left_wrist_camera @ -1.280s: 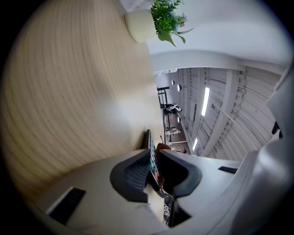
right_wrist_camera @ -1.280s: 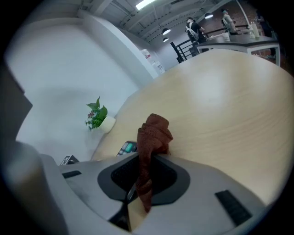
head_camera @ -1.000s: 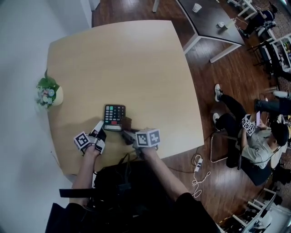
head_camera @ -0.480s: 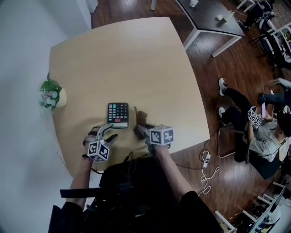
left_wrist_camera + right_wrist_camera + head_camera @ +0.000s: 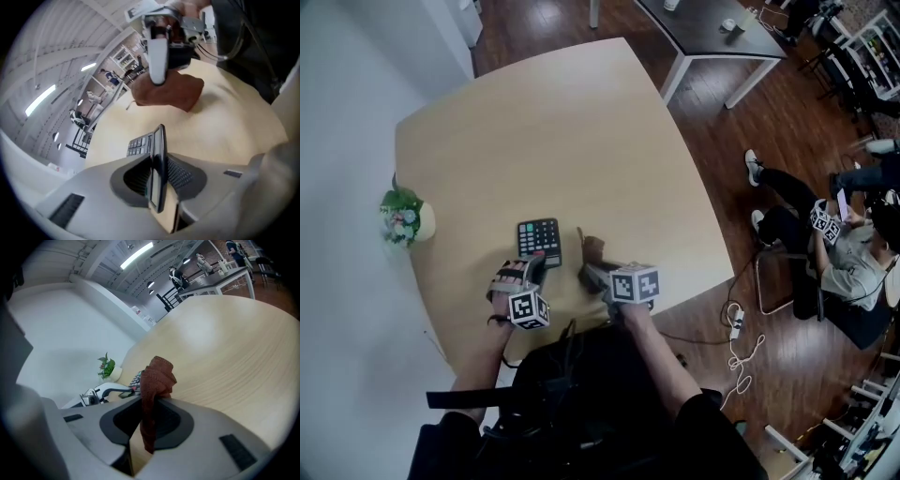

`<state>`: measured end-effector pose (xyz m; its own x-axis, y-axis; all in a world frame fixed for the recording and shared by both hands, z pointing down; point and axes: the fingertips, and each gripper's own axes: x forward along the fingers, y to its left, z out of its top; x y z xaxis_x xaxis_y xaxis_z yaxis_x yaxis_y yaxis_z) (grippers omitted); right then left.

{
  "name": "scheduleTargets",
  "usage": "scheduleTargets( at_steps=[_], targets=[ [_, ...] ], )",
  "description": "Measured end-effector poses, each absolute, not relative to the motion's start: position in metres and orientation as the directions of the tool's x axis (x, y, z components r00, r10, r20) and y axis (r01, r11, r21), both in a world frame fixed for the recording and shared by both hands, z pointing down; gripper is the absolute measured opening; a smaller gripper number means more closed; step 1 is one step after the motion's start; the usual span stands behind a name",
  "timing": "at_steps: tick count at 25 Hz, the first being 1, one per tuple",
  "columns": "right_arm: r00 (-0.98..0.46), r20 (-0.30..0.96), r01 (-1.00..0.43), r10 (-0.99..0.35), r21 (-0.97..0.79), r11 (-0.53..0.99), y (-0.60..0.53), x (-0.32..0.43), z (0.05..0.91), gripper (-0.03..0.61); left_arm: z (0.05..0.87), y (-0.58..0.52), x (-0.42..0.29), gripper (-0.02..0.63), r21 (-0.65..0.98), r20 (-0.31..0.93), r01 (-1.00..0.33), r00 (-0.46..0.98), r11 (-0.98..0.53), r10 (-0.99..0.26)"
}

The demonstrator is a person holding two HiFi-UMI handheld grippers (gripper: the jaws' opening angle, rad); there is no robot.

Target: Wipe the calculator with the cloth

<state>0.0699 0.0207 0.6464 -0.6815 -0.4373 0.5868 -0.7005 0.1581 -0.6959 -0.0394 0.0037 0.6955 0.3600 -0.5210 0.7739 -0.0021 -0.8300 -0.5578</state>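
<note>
Pale wood is showing across the table (image 5: pixel 581 141), which is filling the middle of the head view. The black calculator (image 5: pixel 538 242) is sitting left of centre in that view, keys facing up, with its lower edge reaching into the left gripper (image 5: pixel 528 272). In the left gripper view the calculator is standing edge-on between the two jaws. They have just been closing and are now narrow, pressing on its thin body from both sides. Whether it is resting on the table or raised off it is not showing clearly.

Just to the right, the right gripper (image 5: pixel 591 272) is pinching a rust-brown cloth (image 5: pixel 592 251). Its jaws are standing nearly together on the fabric, which is bunching up above them and trailing down below in the right gripper view. The cloth is hanging beside the calculator, apart from it.

A small potted plant (image 5: pixel 403 214) is sitting at the table's left edge. A person (image 5: pixel 844 262) is sitting on a chair at the right of the frame.
</note>
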Motion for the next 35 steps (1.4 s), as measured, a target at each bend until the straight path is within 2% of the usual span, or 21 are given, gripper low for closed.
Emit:
scheduleTargets(
  at_steps=[1, 3, 5, 6, 7, 8, 9, 10, 12, 15, 17, 19, 24, 31, 33, 35],
  targets=[
    [-0.681, 0.585, -0.700, -0.441, -0.696, 0.157, 0.020, 0.071, 0.646, 0.067, 0.684, -0.002, -0.037, 0.095, -0.539, 0.756, -0.080, 0.393, -0.839, -0.523],
    [-0.680, 0.580, -0.698, -0.449, -0.698, 0.156, 0.019, 0.074, 0.644, 0.066, 0.652, -0.022, -0.040, 0.079, -0.397, 0.702, -0.346, 0.482, -0.850, -0.524],
    [-0.683, 0.569, -0.694, -0.457, -0.701, 0.164, 0.015, 0.075, 0.641, 0.067, 0.613, -0.052, -0.059, 0.070, -0.051, 0.582, -0.653, 0.596, -0.756, -0.553],
    [-0.689, 0.560, -0.689, -0.460, -0.704, 0.173, 0.012, 0.074, 0.639, 0.066, 0.595, -0.067, -0.073, 0.066, 0.190, 0.487, -0.729, 0.651, -0.657, -0.582],
    [-0.700, 0.546, -0.678, -0.460, -0.710, 0.188, 0.008, 0.071, 0.634, 0.066, 0.578, -0.079, -0.088, 0.061, 0.440, 0.374, -0.716, 0.695, -0.543, -0.614],
    [-0.717, 0.525, -0.662, -0.459, -0.720, 0.211, 0.003, 0.067, 0.626, 0.066, 0.564, -0.086, -0.102, 0.061, 0.652, 0.254, -0.621, 0.719, -0.435, -0.647],
    [-0.740, 0.493, -0.637, -0.458, -0.731, 0.243, -0.004, 0.060, 0.612, 0.066, 0.551, -0.088, -0.114, 0.058, 0.799, 0.135, -0.482, 0.726, -0.360, -0.674],
    [-0.767, 0.451, -0.606, -0.457, -0.743, 0.285, -0.013, 0.051, 0.593, 0.066, 0.537, -0.088, -0.122, 0.060, 0.879, 0.024, -0.346, 0.721, -0.329, -0.693],
    [-0.826, 0.344, -0.527, -0.446, -0.754, 0.394, -0.032, 0.027, 0.543, 0.066, 0.512, -0.082, -0.130, 0.058, 0.914, -0.123, -0.194, 0.705, -0.357, -0.699],
    [-0.916, 0.178, -0.366, -0.360, -0.741, 0.563, -0.048, -0.019, 0.462, 0.066, 0.482, -0.066, -0.124, 0.058, 0.881, -0.223, -0.133, 0.729, -0.453, -0.647],
    [-0.951, 0.138, -0.289, -0.277, -0.718, 0.633, -0.049, -0.048, 0.432, 0.067, 0.464, -0.054, -0.115, 0.058, 0.852, -0.279, -0.095, 0.749, -0.514, -0.601],
    [-0.954, 0.176, -0.295, -0.242, -0.685, 0.666, -0.050, -0.062, 0.428, 0.067, 0.449, -0.045, -0.111, 0.060, 0.826, -0.338, -0.061, 0.743, -0.560, -0.578],
    [-0.924, 0.241, -0.382, -0.298, -0.643, 0.664, -0.062, -0.051, 0.435, 0.067, 0.431, -0.032, -0.128, 0.072, 0.788, -0.474, 0.046, 0.681, -0.614, -0.558],
    [-0.789, 0.405, -0.614, -0.463, -0.470, 0.634, -0.083, 0.006, 0.450, 0.066, 0.435, -0.025, -0.146, 0.067, 0.803, -0.532, 0.134, 0.597, -0.580, -0.600],
    [-0.813, 0.369, -0.582, -0.451, -0.471, 0.663, -0.076, 0.001, 0.428, 0.066, 0.435, -0.025, -0.148, 0.067, 0.804, -0.543, 0.153, 0.585, -0.575, -0.603],
    [-0.883, 0.284, -0.469, -0.373, -0.509, 0.722, -0.059, -0.021, 0.395, 0.066, 0.434, -0.027, -0.146, 0.067, 0.803, -0.544, 0.157, 0.586, -0.575, -0.600]
  ],
)
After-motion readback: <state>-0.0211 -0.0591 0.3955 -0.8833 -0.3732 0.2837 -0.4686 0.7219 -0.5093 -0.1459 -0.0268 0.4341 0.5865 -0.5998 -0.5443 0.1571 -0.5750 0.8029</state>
